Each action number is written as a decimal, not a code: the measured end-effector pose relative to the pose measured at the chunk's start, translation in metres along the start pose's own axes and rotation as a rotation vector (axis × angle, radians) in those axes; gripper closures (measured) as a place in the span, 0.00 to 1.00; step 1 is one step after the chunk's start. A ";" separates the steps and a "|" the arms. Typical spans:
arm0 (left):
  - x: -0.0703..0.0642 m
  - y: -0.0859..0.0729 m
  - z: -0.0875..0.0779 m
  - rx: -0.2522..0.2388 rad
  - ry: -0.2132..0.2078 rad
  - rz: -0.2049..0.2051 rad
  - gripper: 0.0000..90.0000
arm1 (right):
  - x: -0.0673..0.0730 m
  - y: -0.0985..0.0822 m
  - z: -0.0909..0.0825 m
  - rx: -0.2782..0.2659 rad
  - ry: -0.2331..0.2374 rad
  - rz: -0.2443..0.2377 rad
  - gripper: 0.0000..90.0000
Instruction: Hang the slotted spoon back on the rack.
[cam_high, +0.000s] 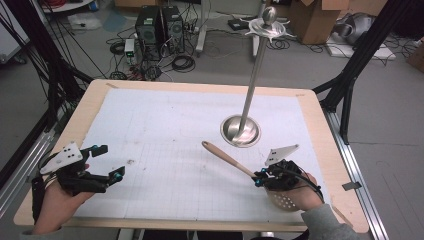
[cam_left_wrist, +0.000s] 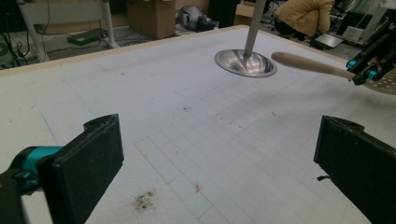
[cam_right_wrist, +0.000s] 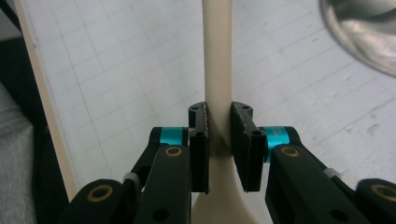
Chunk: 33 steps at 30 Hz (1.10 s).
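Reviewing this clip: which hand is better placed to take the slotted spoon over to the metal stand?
Right. The right gripper is already shut on the slotted spoon at its handle, with the stand's base close ahead. The left gripper sits open and empty near the table's left edge, farther off.

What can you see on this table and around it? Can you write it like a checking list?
Surface: white gridded mat on a wooden table, small dark smudge.
Job's things: beige slotted spoon, handle clamped, lifted off the mat.
Clutter: metal stand with a tall pole.
Grippers: right gripper shut on the spoon's handle; left gripper open, holding nothing.
Cables: one trails from the right gripper; more lie on the floor.
Surroundings: computer towers, cardboard boxes.
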<state>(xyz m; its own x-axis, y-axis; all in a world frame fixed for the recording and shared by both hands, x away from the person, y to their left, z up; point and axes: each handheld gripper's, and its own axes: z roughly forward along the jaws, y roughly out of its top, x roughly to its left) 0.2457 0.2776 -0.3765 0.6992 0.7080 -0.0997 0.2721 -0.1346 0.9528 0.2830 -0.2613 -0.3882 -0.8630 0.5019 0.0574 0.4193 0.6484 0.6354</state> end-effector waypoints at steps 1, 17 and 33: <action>0.000 0.000 0.000 -0.001 -0.002 0.001 0.02 | -0.003 0.000 -0.005 -0.034 0.002 0.015 0.87; 0.000 -0.001 0.001 0.006 -0.003 -0.003 0.02 | -0.022 0.005 -0.043 -0.189 -0.006 0.000 0.87; -0.001 -0.001 0.001 0.003 -0.003 -0.002 0.02 | -0.039 0.000 -0.080 -0.310 -0.039 0.019 0.87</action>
<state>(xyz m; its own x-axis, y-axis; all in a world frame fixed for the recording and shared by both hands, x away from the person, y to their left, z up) 0.2457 0.2766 -0.3777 0.7007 0.7060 -0.1028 0.2757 -0.1351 0.9517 0.2940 -0.3267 -0.3285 -0.8419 0.5378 0.0451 0.3236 0.4362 0.8396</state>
